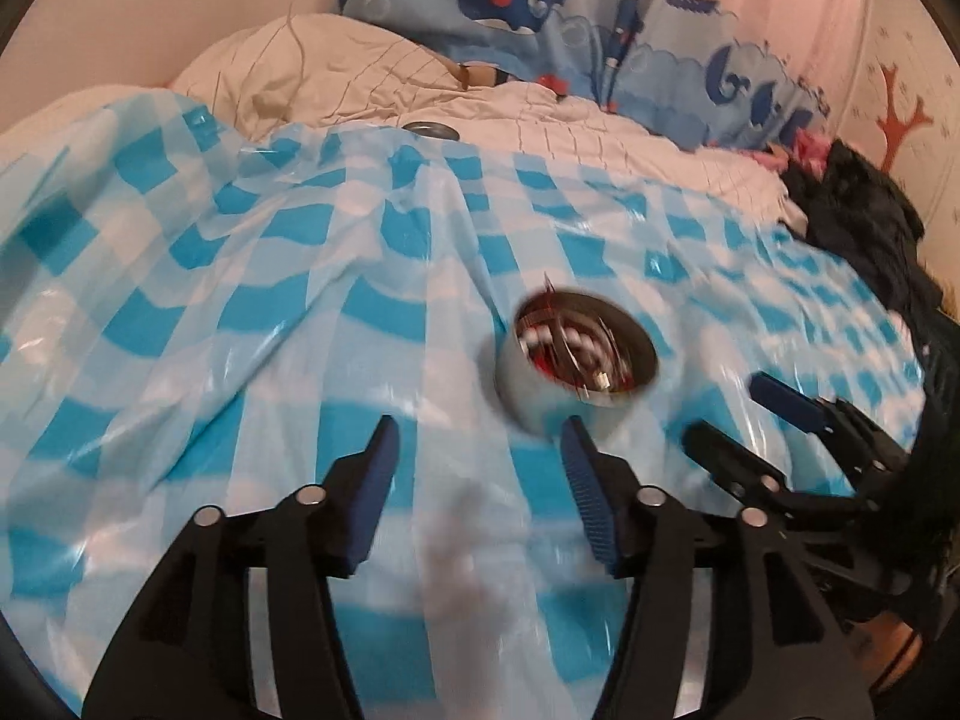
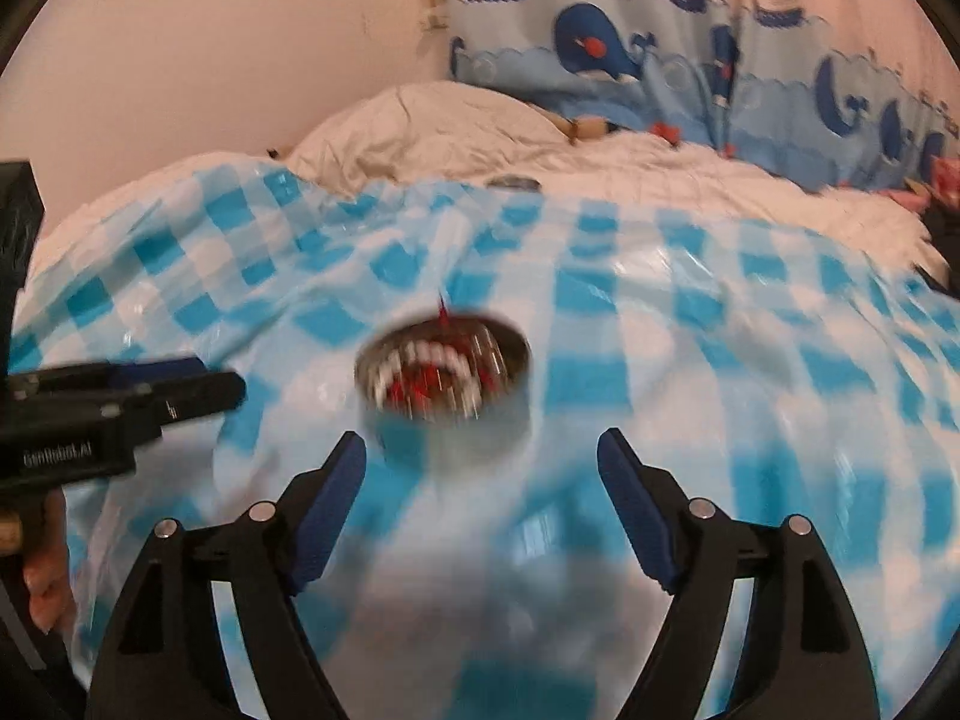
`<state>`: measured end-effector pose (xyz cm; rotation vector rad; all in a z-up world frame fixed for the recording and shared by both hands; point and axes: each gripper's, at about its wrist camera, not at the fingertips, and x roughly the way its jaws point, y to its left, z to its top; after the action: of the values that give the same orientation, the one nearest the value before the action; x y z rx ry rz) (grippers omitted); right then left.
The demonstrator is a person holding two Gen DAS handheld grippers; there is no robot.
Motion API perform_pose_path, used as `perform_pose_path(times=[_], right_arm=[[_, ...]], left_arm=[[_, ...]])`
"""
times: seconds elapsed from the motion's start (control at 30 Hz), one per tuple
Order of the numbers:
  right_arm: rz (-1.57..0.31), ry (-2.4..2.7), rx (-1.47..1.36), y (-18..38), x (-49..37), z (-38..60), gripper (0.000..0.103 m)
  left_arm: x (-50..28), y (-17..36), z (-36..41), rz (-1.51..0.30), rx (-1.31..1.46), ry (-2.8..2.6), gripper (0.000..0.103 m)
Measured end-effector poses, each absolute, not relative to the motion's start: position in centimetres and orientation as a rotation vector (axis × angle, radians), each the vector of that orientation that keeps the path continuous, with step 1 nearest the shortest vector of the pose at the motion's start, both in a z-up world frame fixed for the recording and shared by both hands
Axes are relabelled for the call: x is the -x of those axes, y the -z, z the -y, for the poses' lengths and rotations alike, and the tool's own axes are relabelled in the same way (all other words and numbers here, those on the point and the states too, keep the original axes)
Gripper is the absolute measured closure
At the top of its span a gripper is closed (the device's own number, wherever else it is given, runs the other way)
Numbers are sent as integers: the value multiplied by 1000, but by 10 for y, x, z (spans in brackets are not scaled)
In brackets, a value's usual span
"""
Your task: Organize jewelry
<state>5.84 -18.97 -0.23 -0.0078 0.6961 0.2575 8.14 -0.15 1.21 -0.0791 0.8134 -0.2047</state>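
Blue-and-white checked plastic sheet point(image 1: 300, 312) fills the frame's middle; white quilt point(image 1: 336, 78) upper left, whale-print curtain point(image 1: 540, 6) across the top, pale wall point(image 2: 210, 60) left.

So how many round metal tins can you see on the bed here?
2. One open tin holding beads sits on the checkered sheet, just ahead of both grippers. A second, flatter one lies at the sheet's far edge; it may be only a lid.

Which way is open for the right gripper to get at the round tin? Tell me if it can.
Probably yes. The right gripper is open, and the round tin sits on the checkered cloth just ahead of its fingertips, nothing between. The left gripper stays off to the side.
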Motion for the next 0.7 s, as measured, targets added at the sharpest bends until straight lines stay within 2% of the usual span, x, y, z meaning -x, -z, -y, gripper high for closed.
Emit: perform_pose_path(times=[0.2, 0.27, 0.7], right_arm=[[-730, -154, -1, 9, 5, 202, 17], [-740, -127, -18, 10, 10, 204, 16], [-766, -78, -69, 28, -3, 207, 15]], left_arm=[[-31, -9, 10, -807, 62, 195, 29], [-24, -6, 12, -807, 63, 187, 27], [-38, 11, 22, -833, 34, 132, 21]])
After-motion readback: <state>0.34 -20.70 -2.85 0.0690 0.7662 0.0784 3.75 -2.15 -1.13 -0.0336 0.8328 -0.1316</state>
